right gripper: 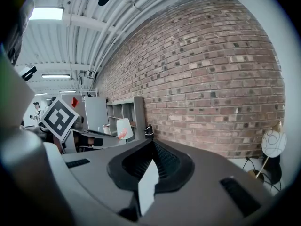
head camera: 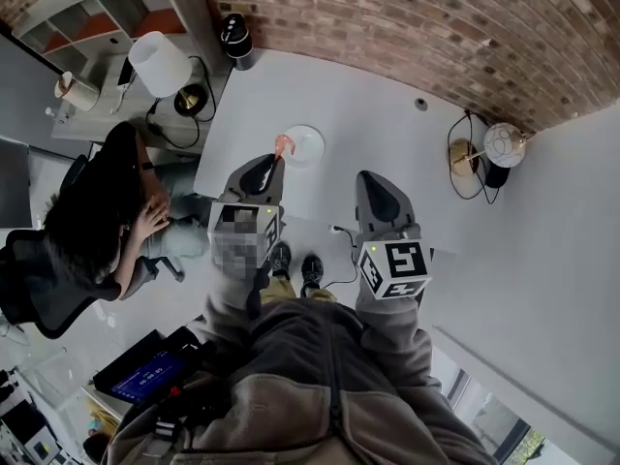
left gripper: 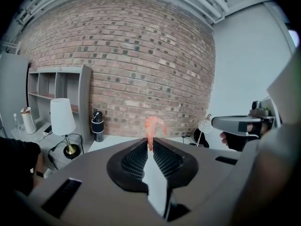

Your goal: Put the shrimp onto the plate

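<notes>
At the table's (head camera: 387, 124) 9 o'clock side, a dark-haired person (head camera: 102, 211) is sitting on a black chair. At 11 o'clock from that person, a white-shaded lamp (head camera: 160, 63) is standing on a lower surface. A black bottle (head camera: 235, 39) is standing on the table's far left corner by the brick wall (head camera: 407, 17).

The left gripper (head camera: 272, 166) is pinching the shrimp (head camera: 281, 146) by its tail end. Its jaws are pressing together on it, and the curled pink body is sticking out past the tips toward 12 o'clock. In the head view the shrimp is overlapping the 9 o'clock edge of the white plate (head camera: 312, 148), which is lying on the table. How high the shrimp is hanging above it cannot be told.

At 3 o'clock of the left gripper, the right gripper (head camera: 375, 178) is hovering level with it. Its jaws are meeting with nothing between them. At the table's 3 o'clock end, a globe lamp (head camera: 505, 144) is standing beside a coiled cord.
</notes>
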`<control>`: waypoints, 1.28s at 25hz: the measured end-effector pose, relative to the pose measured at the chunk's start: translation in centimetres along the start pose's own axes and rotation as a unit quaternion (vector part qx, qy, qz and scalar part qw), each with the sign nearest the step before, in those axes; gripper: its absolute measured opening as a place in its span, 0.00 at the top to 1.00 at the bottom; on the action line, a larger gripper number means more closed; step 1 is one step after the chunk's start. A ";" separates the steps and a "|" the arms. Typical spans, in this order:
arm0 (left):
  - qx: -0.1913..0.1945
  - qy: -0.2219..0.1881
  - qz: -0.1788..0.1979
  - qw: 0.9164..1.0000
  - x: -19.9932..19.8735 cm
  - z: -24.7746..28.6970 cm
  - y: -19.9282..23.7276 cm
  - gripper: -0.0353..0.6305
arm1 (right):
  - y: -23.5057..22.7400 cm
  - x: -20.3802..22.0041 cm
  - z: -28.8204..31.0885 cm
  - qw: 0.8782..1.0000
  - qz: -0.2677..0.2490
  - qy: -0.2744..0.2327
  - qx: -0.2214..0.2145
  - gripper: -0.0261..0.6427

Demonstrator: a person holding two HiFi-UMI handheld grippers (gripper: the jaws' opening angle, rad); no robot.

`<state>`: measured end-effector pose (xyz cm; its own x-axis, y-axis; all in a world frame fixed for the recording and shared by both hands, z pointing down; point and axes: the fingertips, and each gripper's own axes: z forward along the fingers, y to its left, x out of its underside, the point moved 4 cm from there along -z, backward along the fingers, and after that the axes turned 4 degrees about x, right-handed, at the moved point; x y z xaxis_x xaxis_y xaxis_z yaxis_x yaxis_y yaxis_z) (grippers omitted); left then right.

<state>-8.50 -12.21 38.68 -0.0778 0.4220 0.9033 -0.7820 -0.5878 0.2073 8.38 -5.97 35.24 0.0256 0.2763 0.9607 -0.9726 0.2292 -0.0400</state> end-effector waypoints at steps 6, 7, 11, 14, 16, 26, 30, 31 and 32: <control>0.003 0.041 -0.010 0.999 3.2 1.8 0.3 0.89 | -0.4 2.8 1.2 0.999 0.010 0.031 -0.002 0.96; 0.004 0.049 -0.011 0.999 3.9 2.2 0.4 0.89 | -0.4 3.4 1.4 0.999 0.011 0.038 -0.002 0.96; 0.006 0.078 -0.019 0.997 6.4 3.7 0.7 0.89 | -0.7 5.7 2.2 0.998 0.016 0.064 -0.005 0.96; 0.006 0.098 -0.024 0.995 8.2 4.7 0.8 0.89 | -1.0 7.3 2.6 0.997 0.021 0.080 -0.005 0.96; 0.007 0.112 -0.028 0.993 9.5 5.4 1.0 0.89 | -1.2 8.3 3.0 0.996 0.026 0.091 -0.005 0.96; 0.007 0.171 -0.055 0.984 14.8 8.8 2.8 0.89 | -1.6 12.5 5.8 0.990 0.040 0.138 -0.008 0.96; 0.008 0.184 -0.065 0.981 15.9 10.4 3.6 0.89 | -2.0 13.6 7.0 0.987 0.050 0.151 -0.008 0.96; 0.009 0.187 -0.067 0.980 16.2 10.8 3.8 0.89 | -2.1 13.9 7.2 0.987 0.052 0.154 -0.008 0.96; 0.011 0.190 -0.069 0.979 16.5 11.0 3.9 0.89 | -2.2 14.1 7.4 0.986 0.055 0.158 -0.007 0.96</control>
<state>-5.98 -15.12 58.54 -0.2002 0.7230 0.6612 -0.7887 -0.5193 0.3290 9.13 -9.44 50.94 -0.0068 0.5768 0.8168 -0.9704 0.1934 -0.1447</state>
